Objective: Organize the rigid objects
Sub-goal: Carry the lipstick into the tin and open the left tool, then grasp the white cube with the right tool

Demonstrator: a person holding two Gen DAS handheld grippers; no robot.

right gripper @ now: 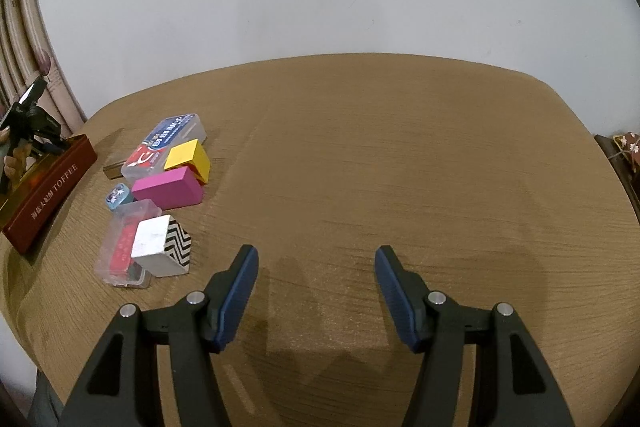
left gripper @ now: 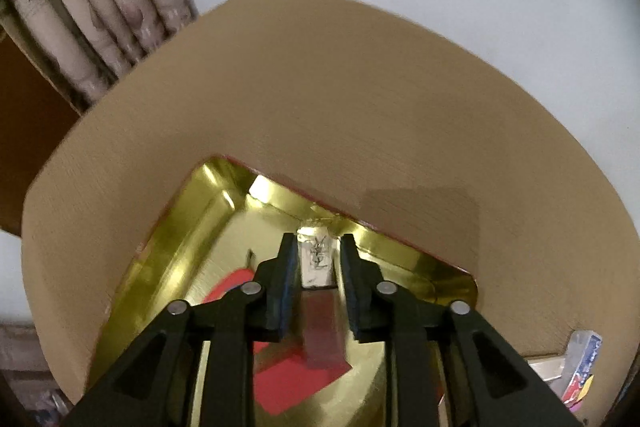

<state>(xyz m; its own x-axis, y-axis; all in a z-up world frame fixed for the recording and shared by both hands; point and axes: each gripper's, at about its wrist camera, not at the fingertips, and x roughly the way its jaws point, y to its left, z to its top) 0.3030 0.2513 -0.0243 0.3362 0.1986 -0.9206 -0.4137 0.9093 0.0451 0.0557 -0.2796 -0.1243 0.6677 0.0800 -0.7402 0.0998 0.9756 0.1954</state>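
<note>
My left tongs [left gripper: 319,259] straddle a small silver box [left gripper: 316,259] standing in the gold tin [left gripper: 168,259] at 12 o'clock; can't tell if gripped, could tip. Right tongs [right gripper: 316,291] gaping, idle over bench [right gripper: 400,155].

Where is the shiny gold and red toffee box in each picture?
Left wrist view: the toffee box fills the lower middle; its gold inside lies under the left gripper, whose fingers stand around a small silver block.
Right wrist view: it sits at the far left edge, with "TOFFEE" on its red side.
Shared landmark: the tan table.
</note>
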